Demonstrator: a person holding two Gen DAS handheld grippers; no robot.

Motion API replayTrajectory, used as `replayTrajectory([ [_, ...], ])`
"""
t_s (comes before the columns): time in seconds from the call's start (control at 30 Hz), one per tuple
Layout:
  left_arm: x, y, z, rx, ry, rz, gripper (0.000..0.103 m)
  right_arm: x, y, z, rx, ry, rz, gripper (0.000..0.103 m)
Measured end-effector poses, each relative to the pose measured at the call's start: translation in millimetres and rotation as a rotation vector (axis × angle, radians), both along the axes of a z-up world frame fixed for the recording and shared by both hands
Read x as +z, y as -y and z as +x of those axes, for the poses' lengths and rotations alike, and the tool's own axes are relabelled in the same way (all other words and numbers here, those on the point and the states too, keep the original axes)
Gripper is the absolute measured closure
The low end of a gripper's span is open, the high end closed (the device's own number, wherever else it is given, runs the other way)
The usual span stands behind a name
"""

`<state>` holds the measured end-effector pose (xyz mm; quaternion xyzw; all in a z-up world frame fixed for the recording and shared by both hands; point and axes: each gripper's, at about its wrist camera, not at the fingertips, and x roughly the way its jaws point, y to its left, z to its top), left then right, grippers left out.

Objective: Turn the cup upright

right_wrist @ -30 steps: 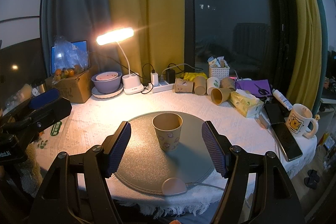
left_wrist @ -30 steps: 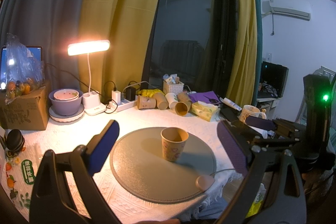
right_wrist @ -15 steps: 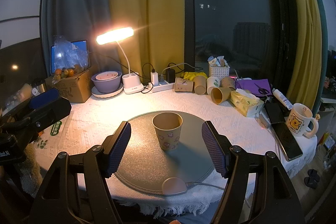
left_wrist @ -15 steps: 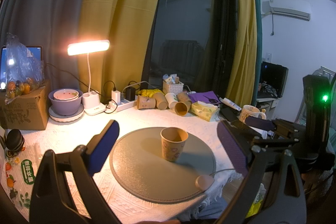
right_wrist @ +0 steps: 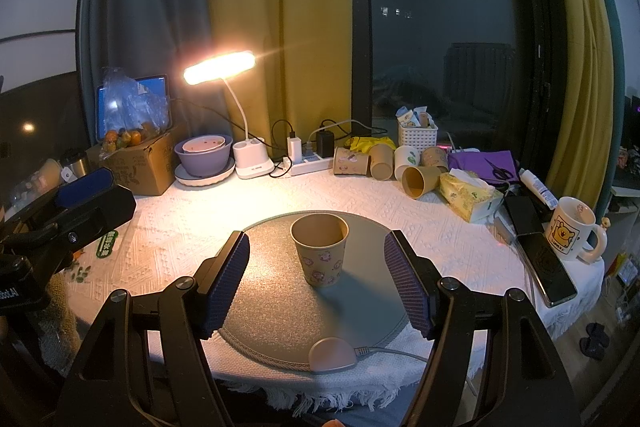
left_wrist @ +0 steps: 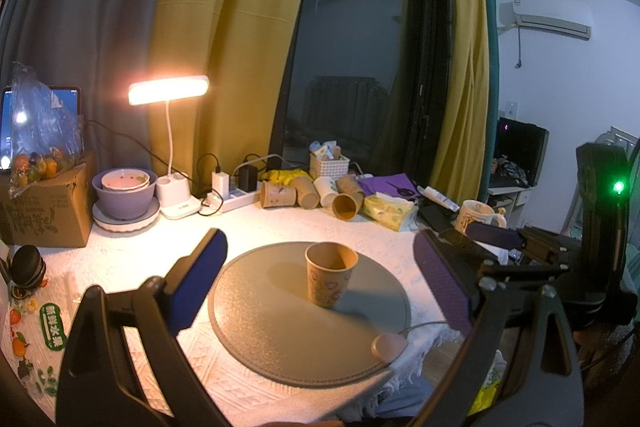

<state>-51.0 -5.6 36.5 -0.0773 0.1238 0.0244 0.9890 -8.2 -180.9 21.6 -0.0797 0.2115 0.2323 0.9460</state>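
A brown paper cup (right_wrist: 319, 249) with small printed figures stands upright, mouth up, on a round grey mat (right_wrist: 276, 303); it also shows in the left wrist view (left_wrist: 329, 274) on the mat (left_wrist: 280, 323). My right gripper (right_wrist: 318, 285) is open and empty, its blue pads either side of the cup but nearer me, not touching it. My left gripper (left_wrist: 320, 287) is open and empty, held back from the cup. The right gripper shows at the right of the left wrist view (left_wrist: 492, 233); the left gripper shows at the left of the right wrist view (right_wrist: 84, 183).
A lit desk lamp (right_wrist: 219, 66), stacked bowls (right_wrist: 204, 155), a cardboard box (right_wrist: 140, 163), a power strip, several lying paper cups (right_wrist: 384, 163), a tissue pack (right_wrist: 470, 197), phones and a bear mug (right_wrist: 570, 229) ring the white-clothed table. A pink disc (right_wrist: 332, 355) with a cable lies at the mat's near edge.
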Motion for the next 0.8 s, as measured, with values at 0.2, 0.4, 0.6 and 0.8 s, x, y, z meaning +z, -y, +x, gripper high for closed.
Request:
replayTrajectory([
  [0.2, 0.2, -0.1, 0.1, 0.0, 0.0, 0.0, 0.008, -0.1, -0.1, -0.3, 0.0, -0.001, 0.0, 0.03],
  [0.4, -0.3, 1.2, -0.2, 0.0, 0.0, -0.001, 0.008, 0.1, -0.1, -0.3, 0.0, 0.001, 0.0, 0.03],
  [0.6, -0.2, 1.1, -0.2, 0.0, 0.0, -0.001, 0.008, -0.2, -0.4, -0.8, 0.0, 0.0, 0.0, 0.03],
  [0.8, -0.3, 2.5, -0.4, -0.001, 0.002, -0.003, 0.008, -0.1, -0.2, -1.2, 0.001, 0.0, 0.0, 0.03],
])
